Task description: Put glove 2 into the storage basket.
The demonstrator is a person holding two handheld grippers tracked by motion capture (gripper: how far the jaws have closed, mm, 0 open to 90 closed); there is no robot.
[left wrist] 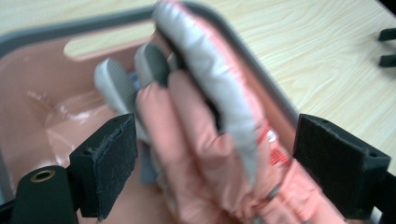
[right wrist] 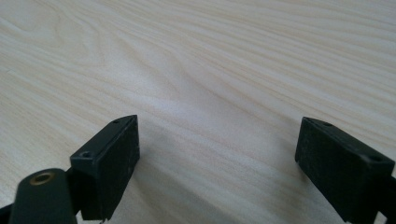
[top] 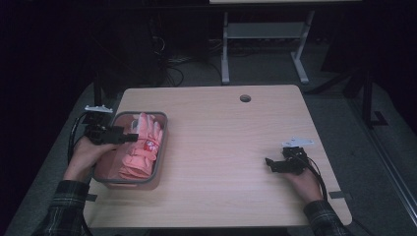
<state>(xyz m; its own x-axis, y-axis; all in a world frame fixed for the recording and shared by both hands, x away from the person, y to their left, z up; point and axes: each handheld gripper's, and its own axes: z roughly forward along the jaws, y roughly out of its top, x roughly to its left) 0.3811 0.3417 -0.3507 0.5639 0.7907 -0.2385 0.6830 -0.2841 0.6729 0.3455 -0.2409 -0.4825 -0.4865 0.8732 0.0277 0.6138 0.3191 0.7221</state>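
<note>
Pink-and-grey gloves (top: 141, 147) lie piled in a grey-rimmed pink basket (top: 162, 147) at the table's left. My left gripper (top: 133, 137) hovers over the basket's left side, pointing right. In the left gripper view its jaws stand wide, and the glove (left wrist: 201, 140) rises between the pads (left wrist: 109, 163) without being pressed. On the right side of the table my right gripper (top: 269, 163) rests low, pointing left. The right gripper view has its jaws apart over bare wood, with nothing between the pads (right wrist: 112, 163).
The light wooden table (top: 221, 147) has a small round cable hole (top: 245, 98) near its far edge. A white desk frame (top: 265, 44) and cables stand on the dark floor beyond. The right gripper's tips (left wrist: 387, 46) show far off in the left gripper view.
</note>
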